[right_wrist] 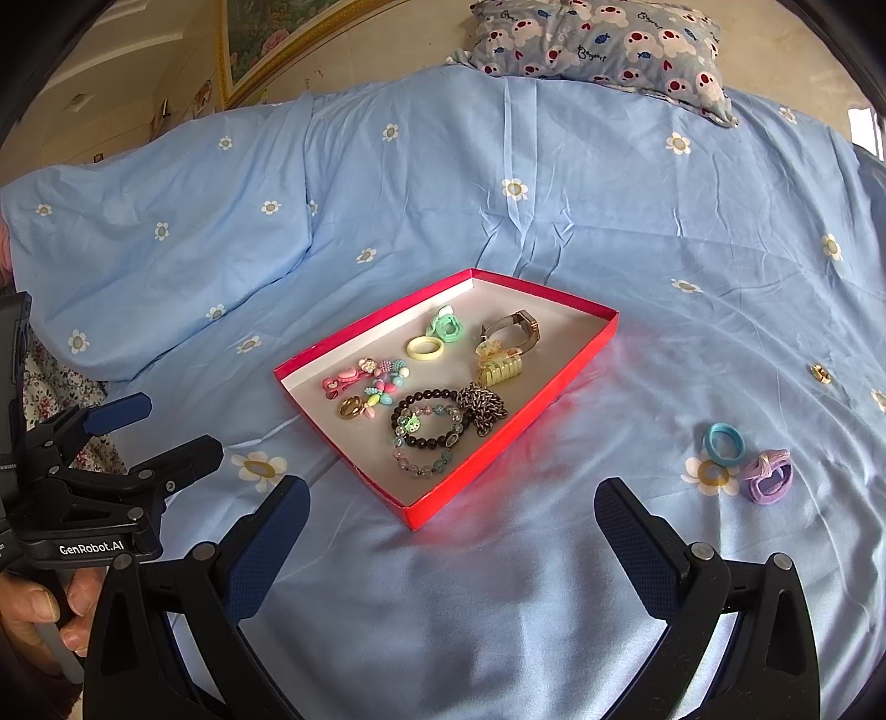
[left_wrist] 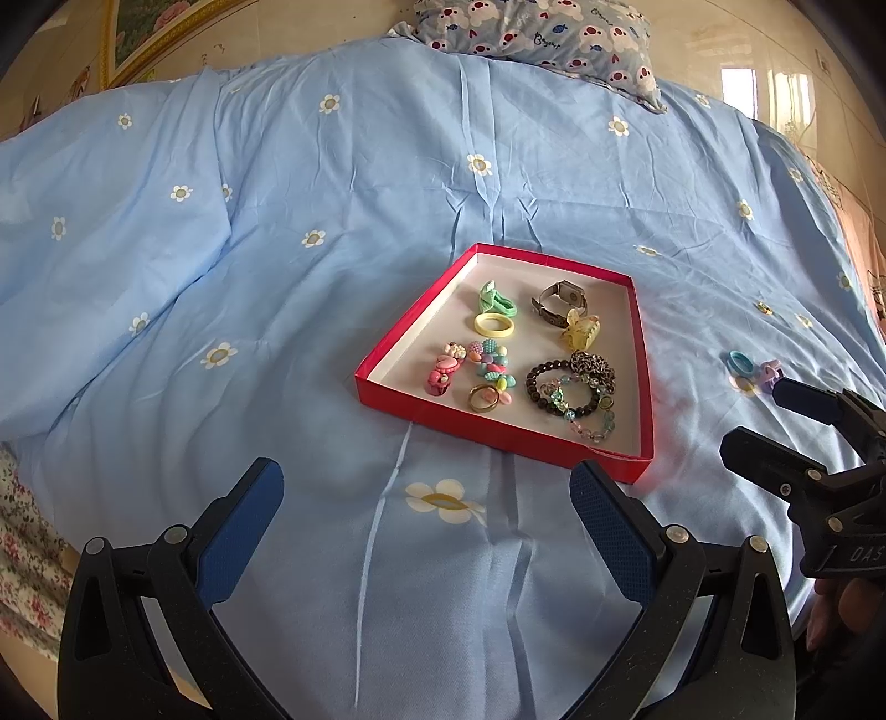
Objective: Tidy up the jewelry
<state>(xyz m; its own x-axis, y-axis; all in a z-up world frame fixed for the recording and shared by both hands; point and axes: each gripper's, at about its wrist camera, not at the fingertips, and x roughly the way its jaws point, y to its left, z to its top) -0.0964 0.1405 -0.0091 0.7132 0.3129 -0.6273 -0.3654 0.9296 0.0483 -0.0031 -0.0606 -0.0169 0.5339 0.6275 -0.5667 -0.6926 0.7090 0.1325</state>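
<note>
Left wrist view: left gripper [left_wrist: 426,487] has its jaws spread wide w/ nothing between them, over the blue flowered bedsheet [left_wrist: 332,183] just short of the red tray [left_wrist: 498,432]. Tray lies flat on the sheet, white inside, and holds a watch [left_wrist: 560,299], green hair tie [left_wrist: 494,302], yellow ring band [left_wrist: 494,324], yellow claw clip [left_wrist: 580,329], a cluster of pastel bead clips [left_wrist: 470,365], gold ring [left_wrist: 480,397], dark bead bracelet [left_wrist: 540,387], clear bead bracelet [left_wrist: 587,412] overlapping it, and a metal chain [left_wrist: 593,368] bunched at the back of the bracelets. Right gripper [right_wrist: 451,507] also w/ jaws wide apart and empty, near the tray's closest corner. Outside the tray, on the sheet to the right: blue hair tie [right_wrist: 723,443] and purple hair tie [right_wrist: 769,476] just beside each other, plus a small gold ring [right_wrist: 820,374] farther back, well apart from them. Patterned pillow [right_wrist: 603,39] at the far end of the bed. Fingers of a hand [right_wrist: 39,615] wrap the left gripper's handle, seen at the right wrist view's left edge.
</note>
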